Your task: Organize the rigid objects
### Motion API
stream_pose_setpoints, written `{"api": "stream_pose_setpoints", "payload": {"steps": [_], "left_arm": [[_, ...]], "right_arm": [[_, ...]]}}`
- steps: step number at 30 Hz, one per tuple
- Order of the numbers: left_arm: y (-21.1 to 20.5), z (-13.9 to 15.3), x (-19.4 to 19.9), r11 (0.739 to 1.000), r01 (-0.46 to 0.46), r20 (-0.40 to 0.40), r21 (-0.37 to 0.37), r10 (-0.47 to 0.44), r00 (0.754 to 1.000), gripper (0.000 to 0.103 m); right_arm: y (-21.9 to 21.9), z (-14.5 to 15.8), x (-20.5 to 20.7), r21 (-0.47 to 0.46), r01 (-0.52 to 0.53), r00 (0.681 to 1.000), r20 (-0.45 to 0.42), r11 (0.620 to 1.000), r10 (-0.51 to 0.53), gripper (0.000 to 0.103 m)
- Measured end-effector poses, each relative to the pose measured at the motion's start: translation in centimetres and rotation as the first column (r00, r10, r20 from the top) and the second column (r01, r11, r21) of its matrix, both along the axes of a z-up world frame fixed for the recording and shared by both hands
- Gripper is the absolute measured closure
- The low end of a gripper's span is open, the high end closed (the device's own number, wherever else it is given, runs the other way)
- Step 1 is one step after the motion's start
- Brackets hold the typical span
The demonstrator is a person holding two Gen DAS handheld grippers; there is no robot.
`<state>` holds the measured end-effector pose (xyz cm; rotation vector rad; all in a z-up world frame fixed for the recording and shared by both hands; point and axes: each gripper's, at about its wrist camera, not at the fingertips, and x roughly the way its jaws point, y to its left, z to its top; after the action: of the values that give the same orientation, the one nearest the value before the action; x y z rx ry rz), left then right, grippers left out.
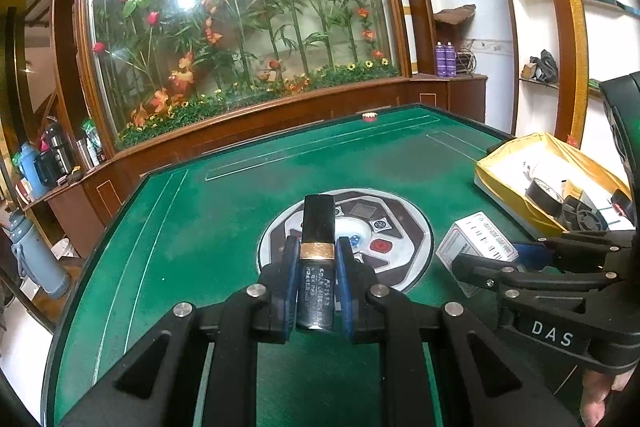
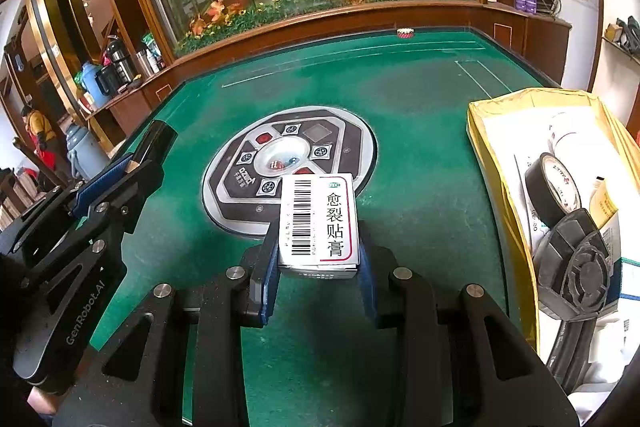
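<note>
A black lipstick tube point(image 1: 318, 227) with a gold band stands nearly upright between the blue pads of my left gripper point(image 1: 318, 255), which is shut on it above the green table. My right gripper point(image 2: 318, 251) is shut on a white medicine box point(image 2: 320, 223) with a barcode and Chinese print, held flat just over the felt. In the left wrist view the right gripper point(image 1: 500, 259) sits at the right with that box point(image 1: 476, 239). In the right wrist view the left gripper point(image 2: 132, 163) is at the left, the tube's black end point(image 2: 160, 139) sticking out.
A yellow-lined open box point(image 2: 492, 163) at the table's right holds a black tape roll point(image 2: 554, 187), a black fan point(image 2: 576, 267) and papers. A round dice panel point(image 2: 288, 155) is set in the green felt table point(image 2: 420, 99). A small chip stack point(image 2: 405, 33) lies at the far edge.
</note>
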<state>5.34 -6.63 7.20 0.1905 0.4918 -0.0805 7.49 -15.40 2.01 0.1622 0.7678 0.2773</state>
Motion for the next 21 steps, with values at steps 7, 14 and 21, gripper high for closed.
{"api": "stream_pose_setpoints", "payload": {"steps": [7,14,21], "left_arm": [[0.08,0.05,0.02,1.0,-0.004,0.005,0.001,0.004,1.0,0.086],[0.24,0.19,0.03,1.0,-0.003,0.002,0.001,0.003,1.0,0.086],[0.14,0.2,0.01,1.0,0.006,-0.003,-0.01,-0.006,1.0,0.086]], "right_arm": [[-0.08,0.08,-0.12,0.005,0.0,1.0,0.004,1.0,0.0,0.07],[-0.06,0.06,-0.13,0.006,0.0,1.0,0.004,1.0,0.0,0.07],[-0.31,0.22,-0.23,0.012,0.006,1.0,0.006,1.0,-0.006,0.07]]}}
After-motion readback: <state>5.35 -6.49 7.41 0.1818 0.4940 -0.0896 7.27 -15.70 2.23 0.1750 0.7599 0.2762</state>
